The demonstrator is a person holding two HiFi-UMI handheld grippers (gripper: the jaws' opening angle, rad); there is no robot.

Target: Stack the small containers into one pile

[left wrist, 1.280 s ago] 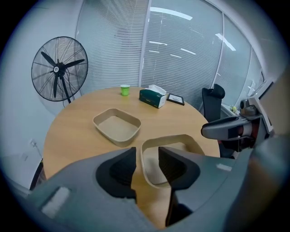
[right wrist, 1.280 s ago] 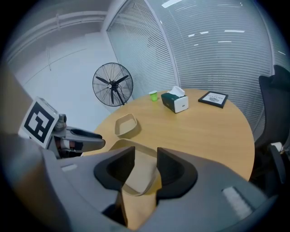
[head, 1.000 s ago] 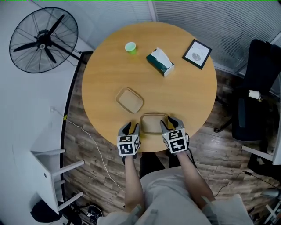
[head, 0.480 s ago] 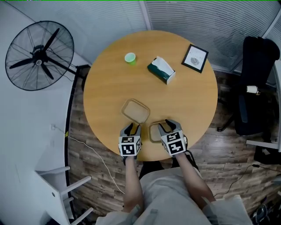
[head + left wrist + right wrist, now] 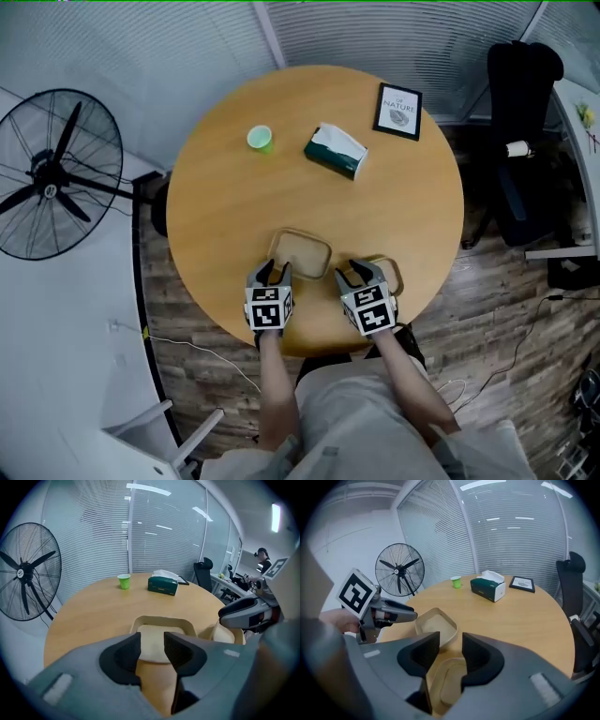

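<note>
Step in hand, by my read: get the held container (image 5: 388, 273) over the target container (image 5: 302, 253) & nest it. R gripper (image 5: 361, 274) has its jaws at a narrow gap on that container's near wall. It's at the near edge of the surface (image 5: 281, 178), just right of the target, rims close but apart. L gripper (image 5: 270, 273) is narrow too, w/ nothing btwn the jaws. Its tips are at the target's near-left corner, a good spot to brace it. To do it well: lift clear of the target's rim, line up long sides & corners, level it, lower straight, let go only once seated. Hard to see: pad contact sits under the R jaws, so the hold is a judgement. Most of the held container is behind the R gripper in the head view. Can't tell if its base rests on the surface or is lifted.
</note>
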